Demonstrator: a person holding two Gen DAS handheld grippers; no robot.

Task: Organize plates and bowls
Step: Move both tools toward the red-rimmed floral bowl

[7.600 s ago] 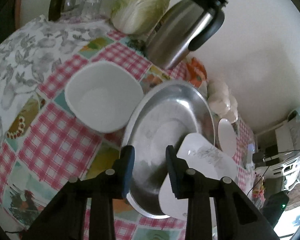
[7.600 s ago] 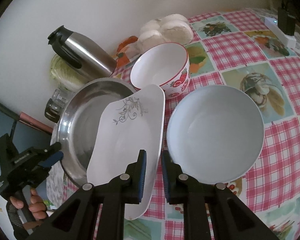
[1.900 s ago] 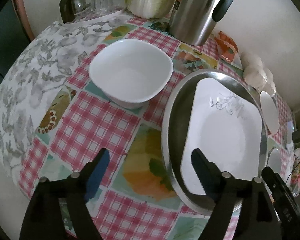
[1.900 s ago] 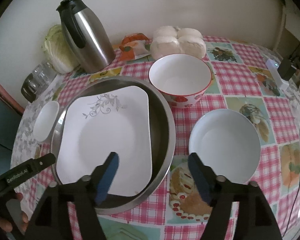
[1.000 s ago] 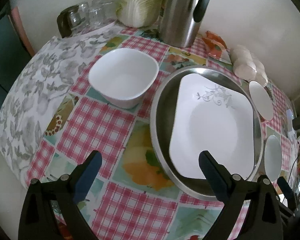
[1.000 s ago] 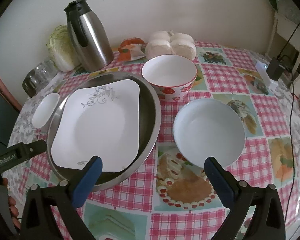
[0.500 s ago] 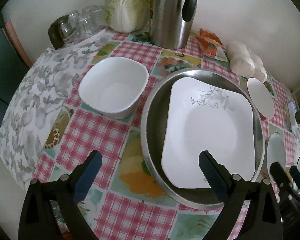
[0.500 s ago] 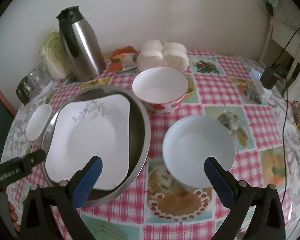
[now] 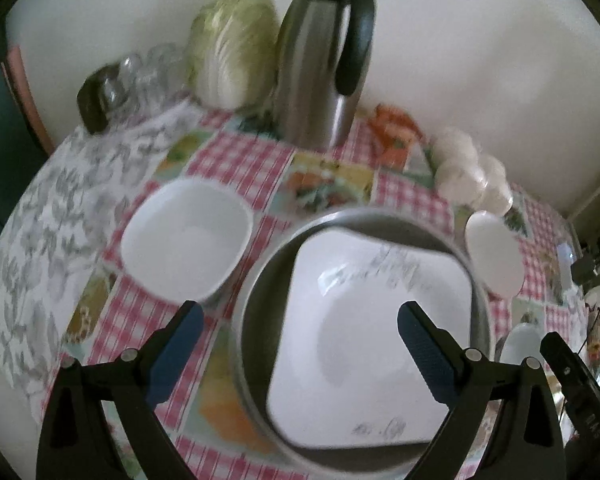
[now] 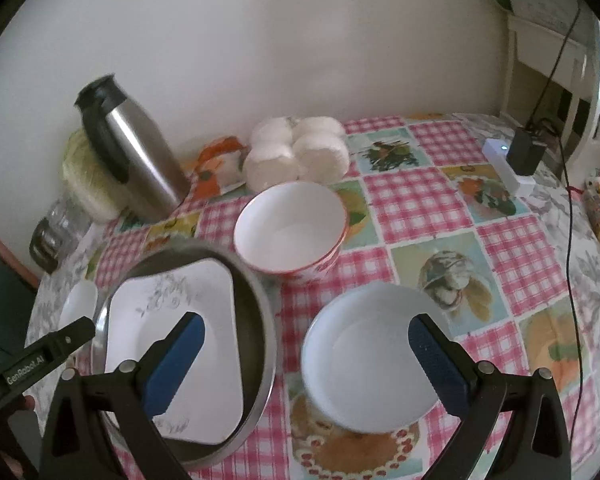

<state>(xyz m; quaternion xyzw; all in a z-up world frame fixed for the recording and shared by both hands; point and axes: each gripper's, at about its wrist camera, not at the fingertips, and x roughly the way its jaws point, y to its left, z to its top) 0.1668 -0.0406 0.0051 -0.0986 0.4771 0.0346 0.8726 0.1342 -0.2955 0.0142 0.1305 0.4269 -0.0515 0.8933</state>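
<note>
With the square floral plate (image 9: pixel 364 332) lying in the steel pan (image 9: pixel 256 320), both the left gripper (image 9: pixel 298 334) and right gripper (image 10: pixel 306 346) hover spread and empty, so I'd guess the round white bowl (image 10: pixel 364 356) under the right one gets stacked next.

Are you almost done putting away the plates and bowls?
Not yet. The square plate already lies in the metal pan. Both grippers, left and right, are open and hold nothing. The square bowl, red-rimmed bowl and round plate wait on the table.
</note>
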